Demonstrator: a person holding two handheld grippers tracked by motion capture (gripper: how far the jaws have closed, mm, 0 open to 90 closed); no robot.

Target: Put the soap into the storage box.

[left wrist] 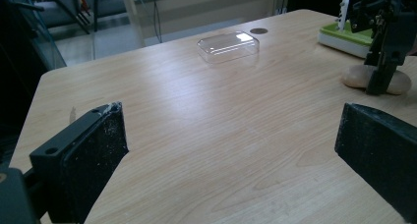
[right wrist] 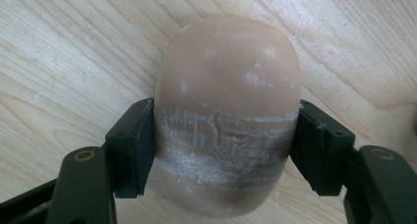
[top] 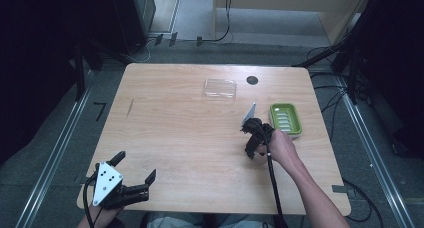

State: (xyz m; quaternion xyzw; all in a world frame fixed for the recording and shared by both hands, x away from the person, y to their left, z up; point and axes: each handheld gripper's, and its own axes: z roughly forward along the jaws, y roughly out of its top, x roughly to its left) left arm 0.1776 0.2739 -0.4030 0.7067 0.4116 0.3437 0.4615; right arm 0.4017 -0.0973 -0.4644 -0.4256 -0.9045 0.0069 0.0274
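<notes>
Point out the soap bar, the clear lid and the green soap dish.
soap bar [right wrist: 227,101], right gripper view, its top face.
clear lid [top: 220,88], high view, its flat middle.
green soap dish [top: 297,122], high view, its right rim.

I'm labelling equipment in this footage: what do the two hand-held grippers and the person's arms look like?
Both are black two-jaw tools. The left hand-held gripper carries a grey triangular plate with black dots; its flat pads are scuffed white. The right hand-held gripper trails a black cable. The person's forearms are bare, with no sleeves in view.

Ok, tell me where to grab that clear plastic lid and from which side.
Grip the clear plastic lid across its short width, on the two long side walls, coming straight down from above. It lies flat on the table, hollow side down, so no rim is exposed. Its walls look smooth, so it may slip.
</notes>
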